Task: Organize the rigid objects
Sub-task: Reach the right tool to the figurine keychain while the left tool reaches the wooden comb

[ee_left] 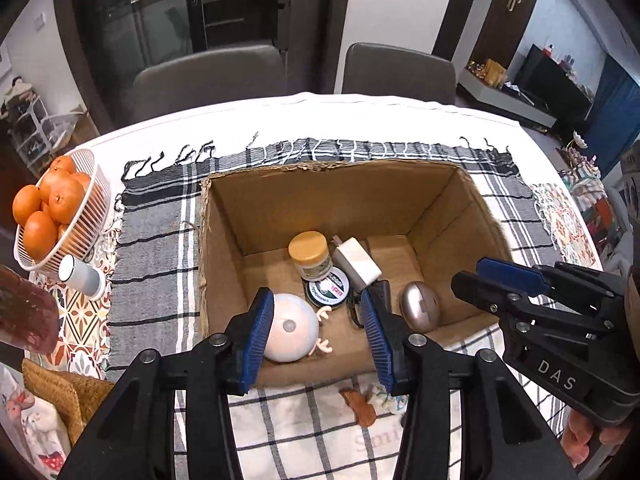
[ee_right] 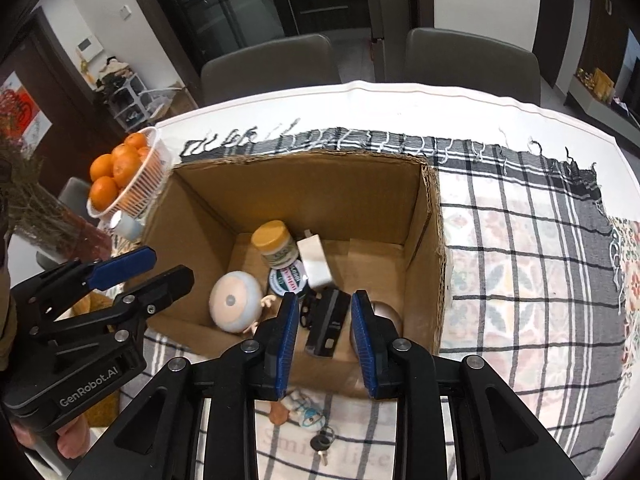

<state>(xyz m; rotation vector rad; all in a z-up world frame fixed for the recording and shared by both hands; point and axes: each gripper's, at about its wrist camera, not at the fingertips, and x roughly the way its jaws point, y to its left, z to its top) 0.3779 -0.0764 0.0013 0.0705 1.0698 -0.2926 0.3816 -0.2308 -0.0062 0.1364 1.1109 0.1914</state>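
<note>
An open cardboard box point(ee_left: 332, 192) point(ee_right: 304, 184) stands on the checked cloth. Inside lie a white round light with antlers point(ee_left: 290, 328) point(ee_right: 235, 306), a yellow-lidded jar point(ee_left: 311, 255) point(ee_right: 277, 243), a round green-and-white tin point(ee_left: 329, 291) point(ee_right: 286, 280), a white charger point(ee_left: 356, 261) point(ee_right: 315, 261), a black device point(ee_right: 326, 326) point(ee_left: 380, 292) and a silver egg-shaped object point(ee_left: 420, 306) point(ee_right: 384, 310). My left gripper point(ee_left: 316, 338) is open and empty above the box's near wall; it also shows in the right wrist view point(ee_right: 160, 266). My right gripper point(ee_right: 325, 338) is open and empty above the black device, and shows in the left wrist view point(ee_left: 480, 276).
A white basket of oranges point(ee_left: 76, 216) point(ee_right: 136, 176) and a grey cylinder point(ee_left: 82, 276) stand left of the box. A small keyring figure with a key point(ee_right: 310, 420) point(ee_left: 360, 402) lies on the cloth in front of the box. Two grey chairs point(ee_left: 396, 68) stand behind the table.
</note>
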